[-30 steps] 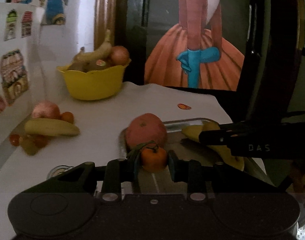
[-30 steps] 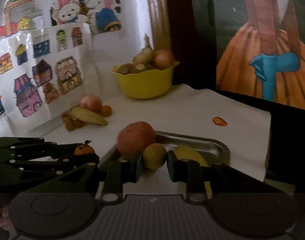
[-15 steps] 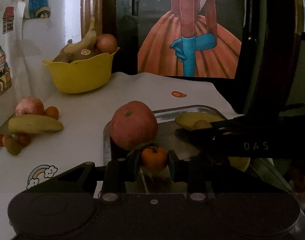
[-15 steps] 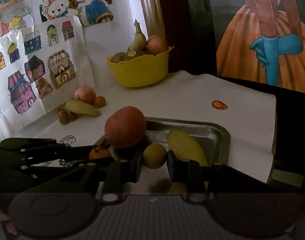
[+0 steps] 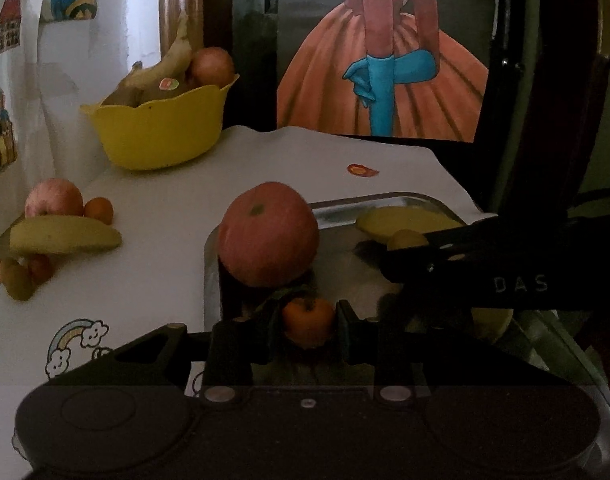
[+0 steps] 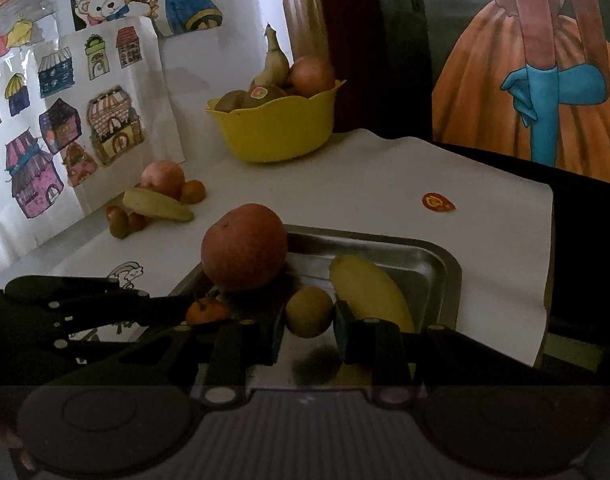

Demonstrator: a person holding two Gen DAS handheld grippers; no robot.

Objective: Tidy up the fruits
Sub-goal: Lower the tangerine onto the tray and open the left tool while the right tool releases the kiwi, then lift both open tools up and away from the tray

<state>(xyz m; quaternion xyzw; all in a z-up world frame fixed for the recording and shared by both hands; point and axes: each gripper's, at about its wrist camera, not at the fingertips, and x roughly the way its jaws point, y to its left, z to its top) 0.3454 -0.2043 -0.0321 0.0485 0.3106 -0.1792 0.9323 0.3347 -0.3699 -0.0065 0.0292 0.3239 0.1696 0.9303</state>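
Note:
My left gripper (image 5: 308, 325) is shut on a small orange tangerine (image 5: 308, 320) with a green leaf, held low over the metal tray (image 5: 385, 202) just in front of a big red apple (image 5: 268, 234). My right gripper (image 6: 309, 320) is shut on a small yellow-brown round fruit (image 6: 308, 311), also low over the tray (image 6: 445, 264), beside a yellow banana (image 6: 369, 292) and the apple (image 6: 244, 246). The left gripper with the tangerine (image 6: 205, 312) shows at the left of the right wrist view. The right gripper's arm (image 5: 505, 272) crosses the left wrist view.
A yellow bowl (image 6: 279, 128) with a banana, apple and kiwis stands at the back by the wall. An apple (image 6: 163, 176), a banana (image 6: 157, 204), a tangerine and small fruits lie on the white cloth (image 6: 365, 184) at the left. The cloth's edge is at the right.
Both grippers have moved forward and down over the tray, keeping their fruits. The apple and the tray look closer and larger in both views.

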